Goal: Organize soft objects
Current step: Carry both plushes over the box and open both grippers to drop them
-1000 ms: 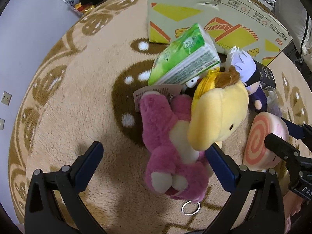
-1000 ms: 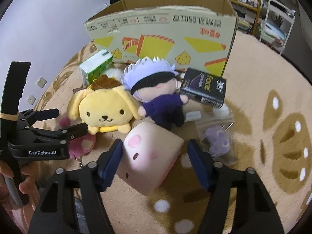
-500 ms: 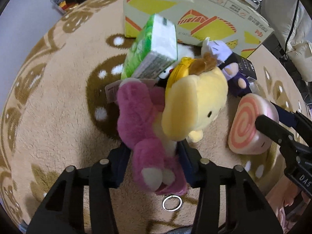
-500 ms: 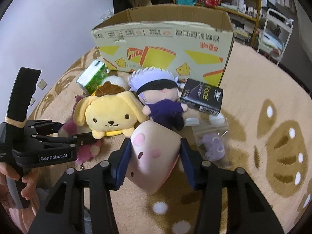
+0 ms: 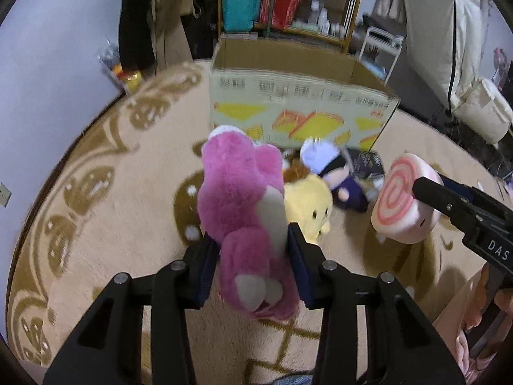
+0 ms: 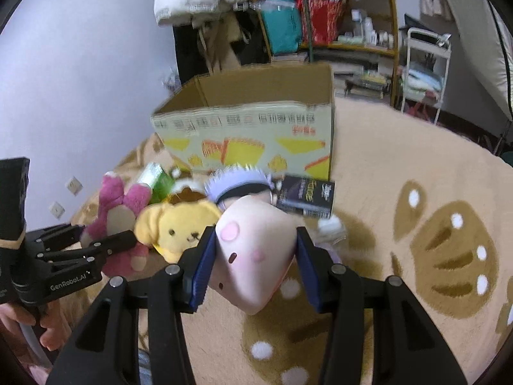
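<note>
A beige patterned rug (image 6: 400,173) carries a cardboard box (image 6: 256,131), yellow plush (image 6: 179,229) and black carton (image 6: 306,195).

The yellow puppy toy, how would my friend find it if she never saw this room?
Look for the big cardboard box standing on the tan rug. A row of toys lies in front of it. The yellow puppy toy lies there between the pink bear and the white-haired doll. It is the only yellow one, with floppy ears and a little brown cap.

green tissue pack (image 6: 157,181) mostly hidden behind pink bear (image 6: 120,221), box print (image 5: 298,91) blurred
</note>
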`<state>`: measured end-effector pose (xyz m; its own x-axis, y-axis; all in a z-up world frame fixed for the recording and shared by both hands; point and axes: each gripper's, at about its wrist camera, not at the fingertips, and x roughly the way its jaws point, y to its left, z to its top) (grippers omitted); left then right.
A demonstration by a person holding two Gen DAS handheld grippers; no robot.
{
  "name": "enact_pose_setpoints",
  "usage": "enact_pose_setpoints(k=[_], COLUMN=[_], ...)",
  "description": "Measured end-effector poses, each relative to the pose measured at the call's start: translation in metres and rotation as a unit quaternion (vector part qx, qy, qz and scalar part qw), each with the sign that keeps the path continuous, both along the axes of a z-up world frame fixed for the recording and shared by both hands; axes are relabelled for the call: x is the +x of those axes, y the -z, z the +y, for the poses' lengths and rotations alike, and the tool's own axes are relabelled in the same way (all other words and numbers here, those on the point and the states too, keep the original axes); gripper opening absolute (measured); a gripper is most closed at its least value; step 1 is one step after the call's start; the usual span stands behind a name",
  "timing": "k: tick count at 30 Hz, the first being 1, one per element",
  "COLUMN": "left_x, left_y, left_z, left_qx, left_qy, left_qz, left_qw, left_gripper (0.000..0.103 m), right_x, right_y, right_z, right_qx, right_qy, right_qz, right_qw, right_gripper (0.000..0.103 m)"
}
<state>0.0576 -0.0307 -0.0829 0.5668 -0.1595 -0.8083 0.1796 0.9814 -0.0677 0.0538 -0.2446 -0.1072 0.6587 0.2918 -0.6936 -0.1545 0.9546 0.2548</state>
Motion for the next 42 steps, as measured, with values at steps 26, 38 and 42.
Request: enact_pose_setpoints(k=[26, 38, 42], left_x=[-0.002, 0.041, 0.061], left_y=[-0.086, -0.091, -0.095], left_z=[0.003, -0.007, -0.019], left_qx=[0.045, 0.063, 0.077], left_qy=[-0.031, -0.018, -0.004], left_qz=[-0.254, -0.280, -0.298], left_qw=[0.9655, 0.9578, 0.9514], left_gripper=[0.040, 0.040, 0.040], right_x=[0.008, 0.049, 0.069], right_y=[-0.067, -0.088, -0.095], right_z=[0.006, 0.003, 0.001], right_qx=[-0.047, -0.052, -0.062], right_qy=[0.019, 0.018, 0.012], right_qz=[-0.185, -0.215, -0.222], right_qw=[0.981, 0.975, 0.973], right_gripper=[0.052, 0.052, 0.052])
